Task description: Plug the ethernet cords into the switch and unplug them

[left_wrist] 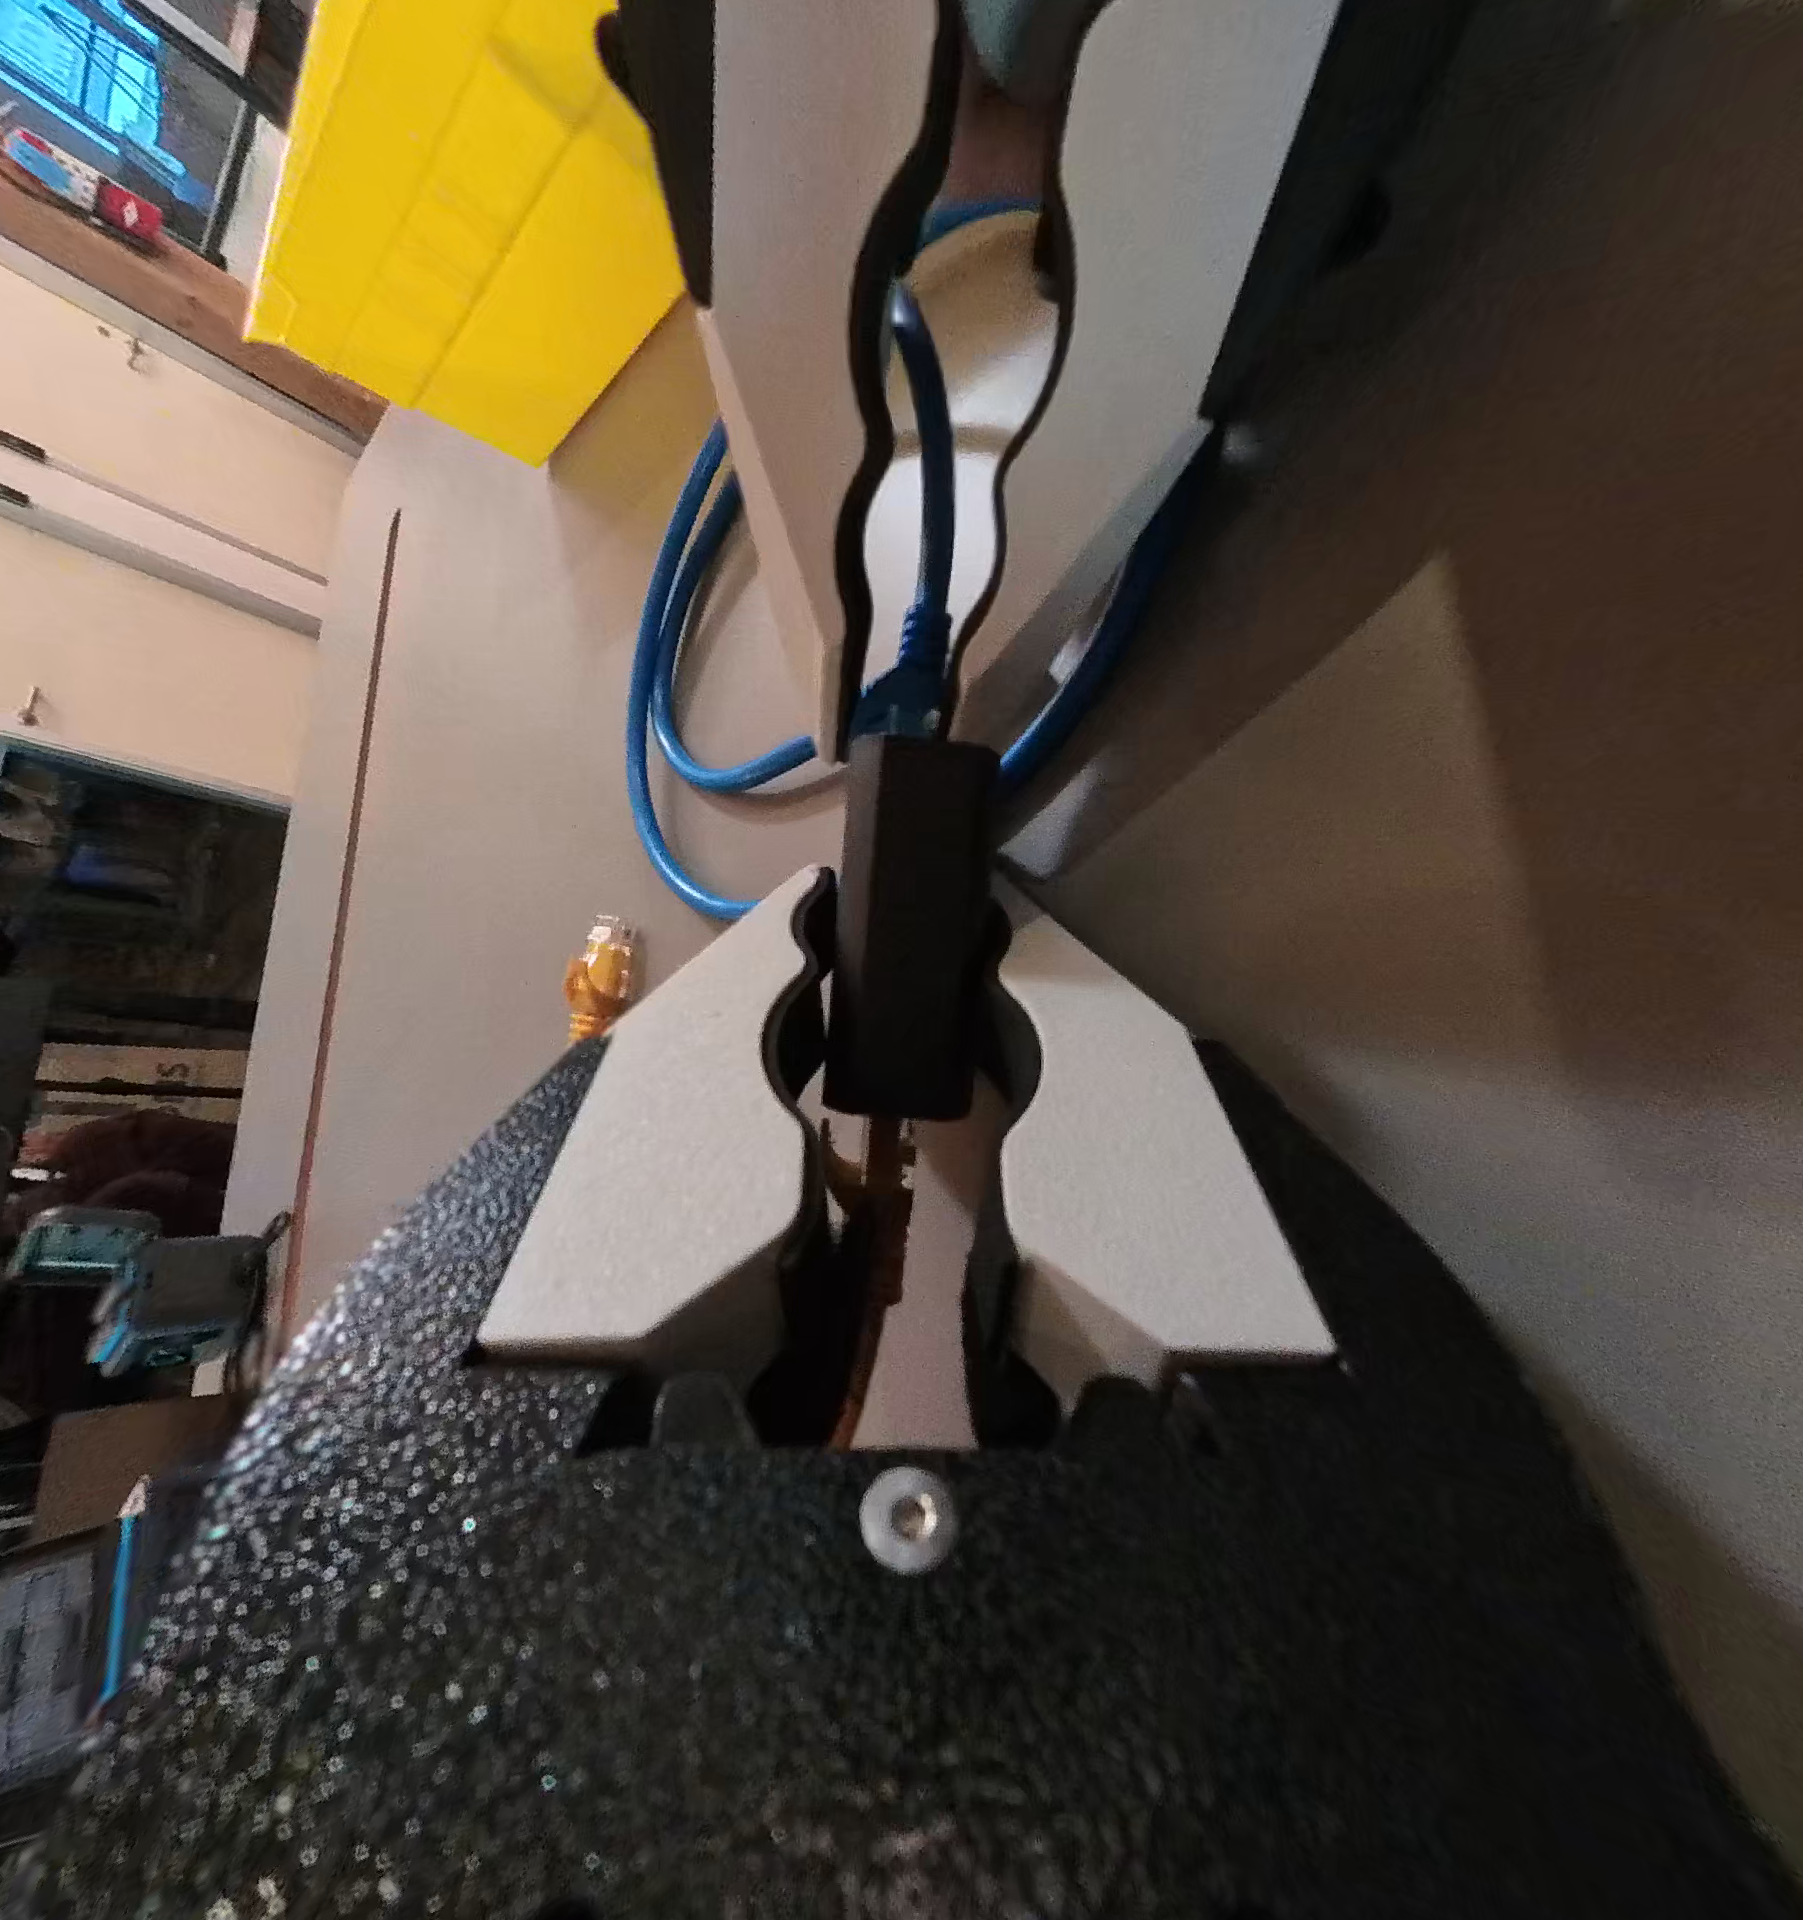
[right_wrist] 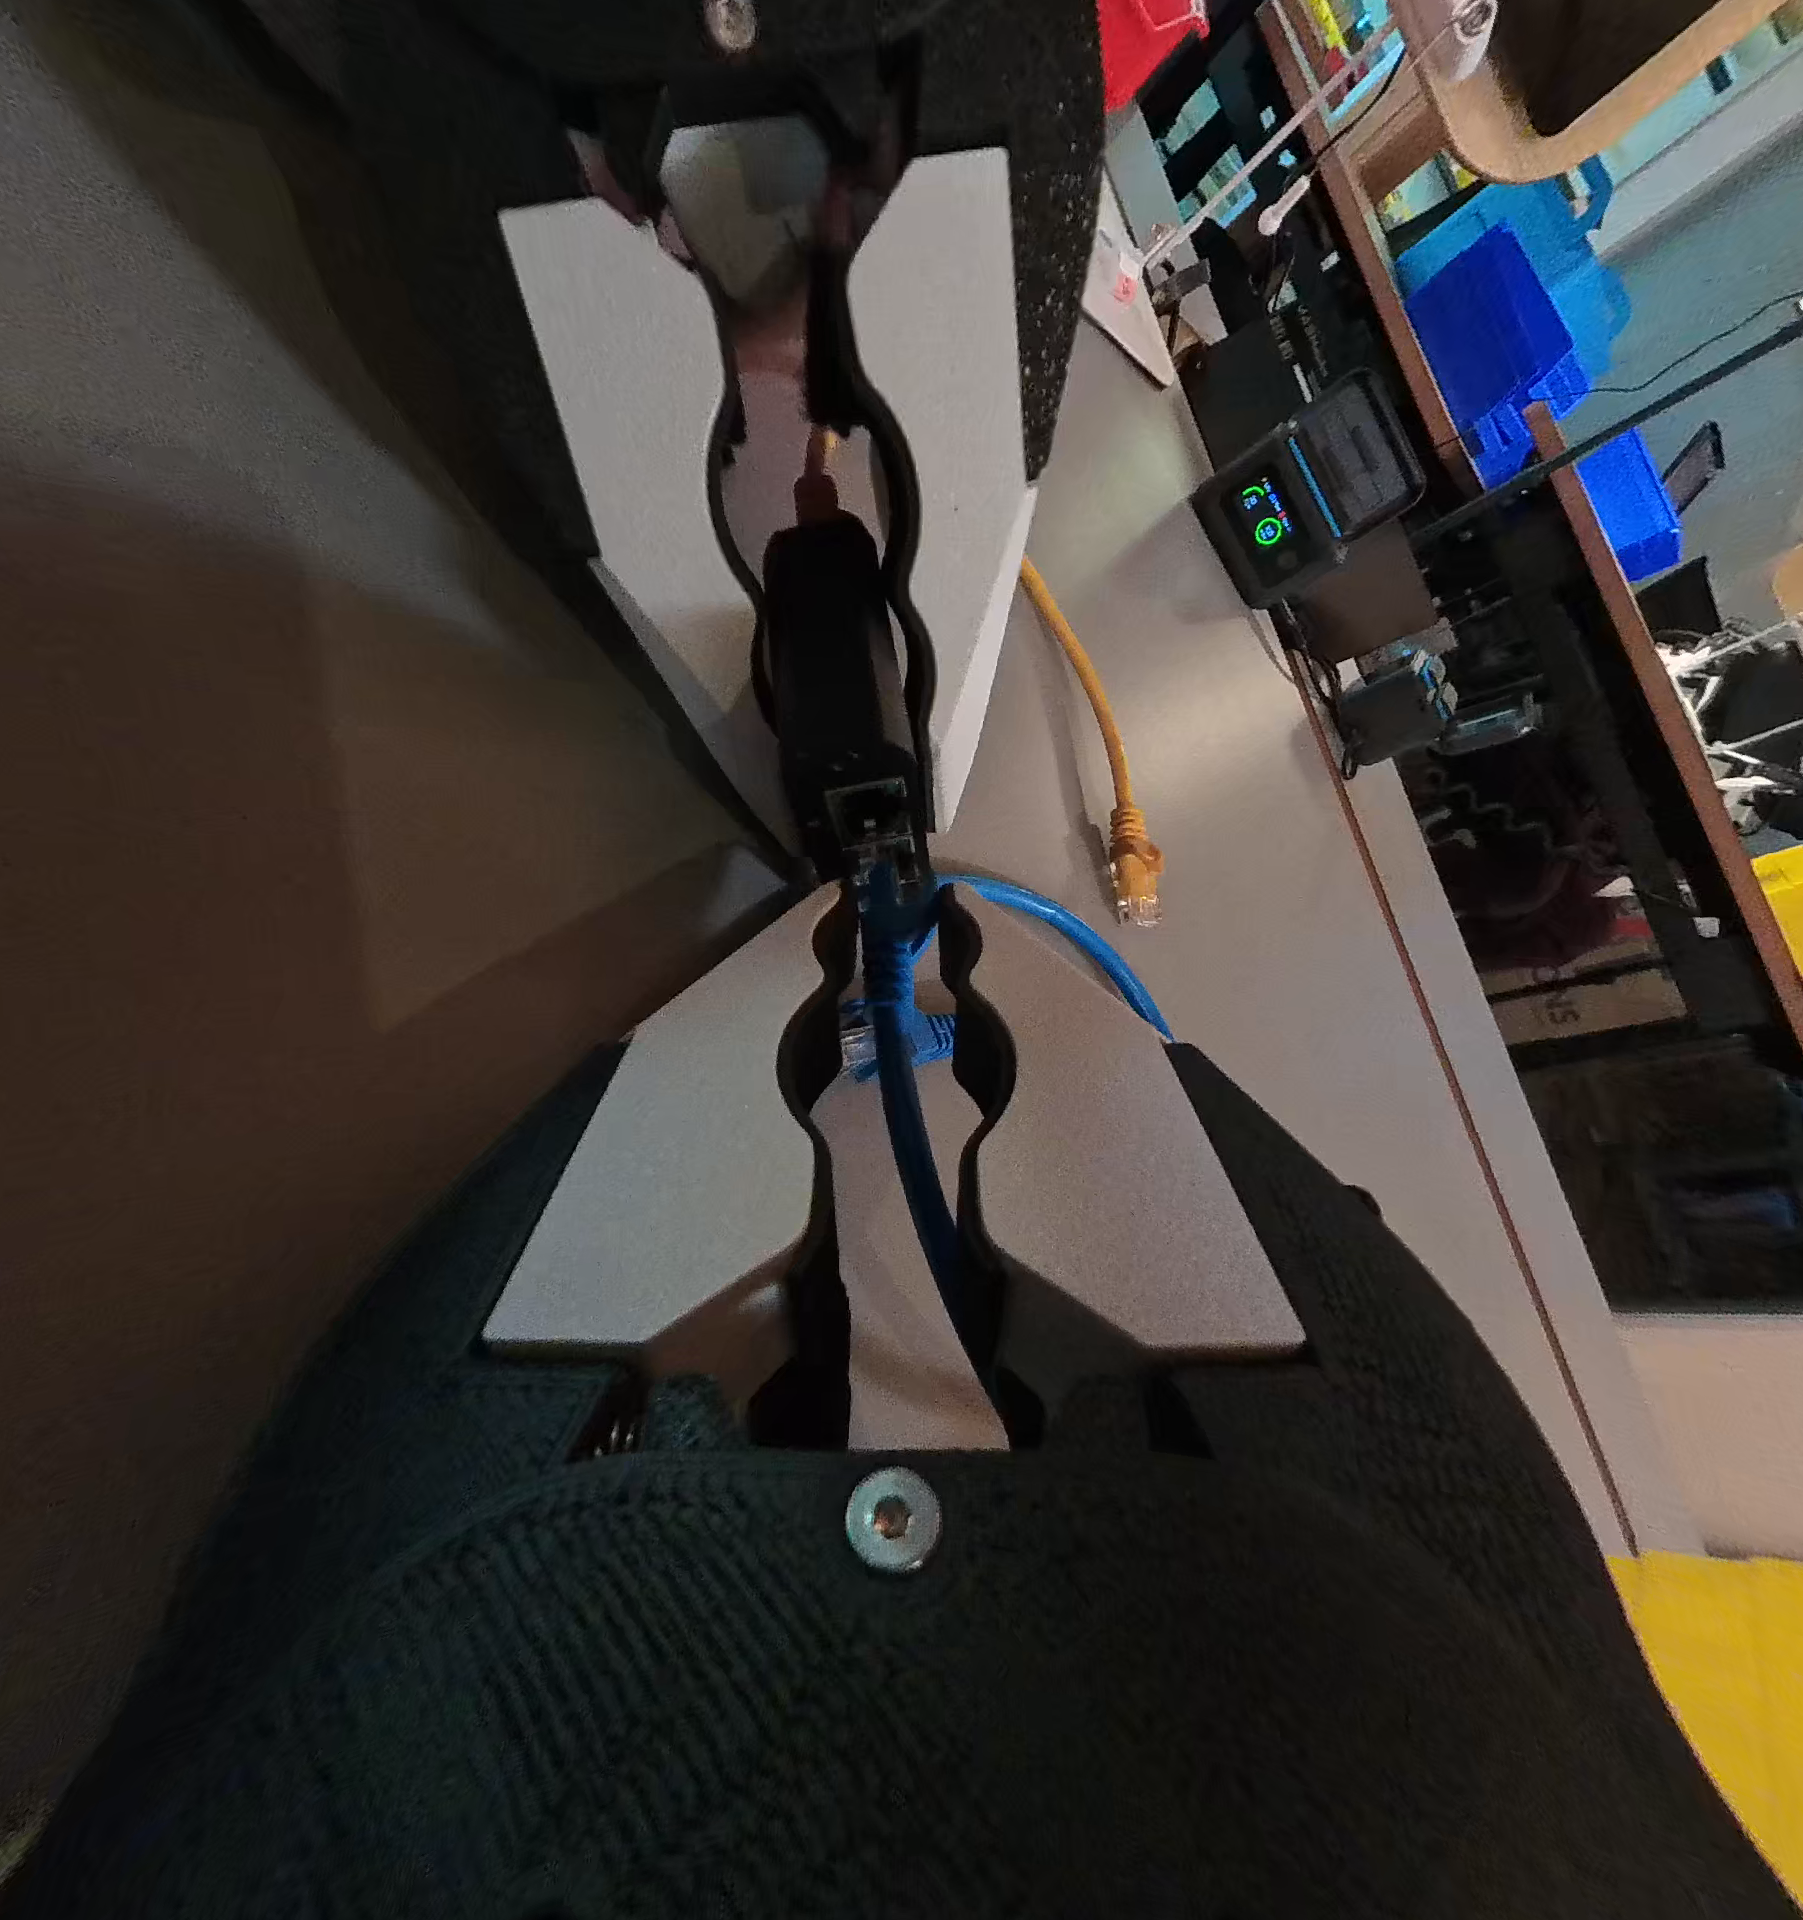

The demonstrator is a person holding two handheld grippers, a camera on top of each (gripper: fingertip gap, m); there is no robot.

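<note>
The small black rectangular plastic switch point(left_wrist: 912, 935) is clamped mid-frame in the left wrist view by the left gripper point(left_wrist: 912, 997), jaws closed narrow on its smooth sides. An orange cable is seen leaving its near end, down between the wavy black-edged white fingers point(left_wrist: 668, 1122).

In the right wrist view, the blue ribbed-boot ethernet plug point(right_wrist: 886, 914) is pinched just above centre by the right gripper point(right_wrist: 892, 935), jaws nearly together on it, with its tip right at the switch's open port point(right_wrist: 866, 810); whether it's fully seated can't be told. The glossy blue round cord point(right_wrist: 918, 1143) is run back between the fingers and looped on the matte grey surface point(right_wrist: 1240, 935).

A loose orange ethernet plug point(right_wrist: 1136, 873) with a clear tip is lying right of centre. A yellow plastic bin point(left_wrist: 461, 208) is seen upper left in the left view.
</note>
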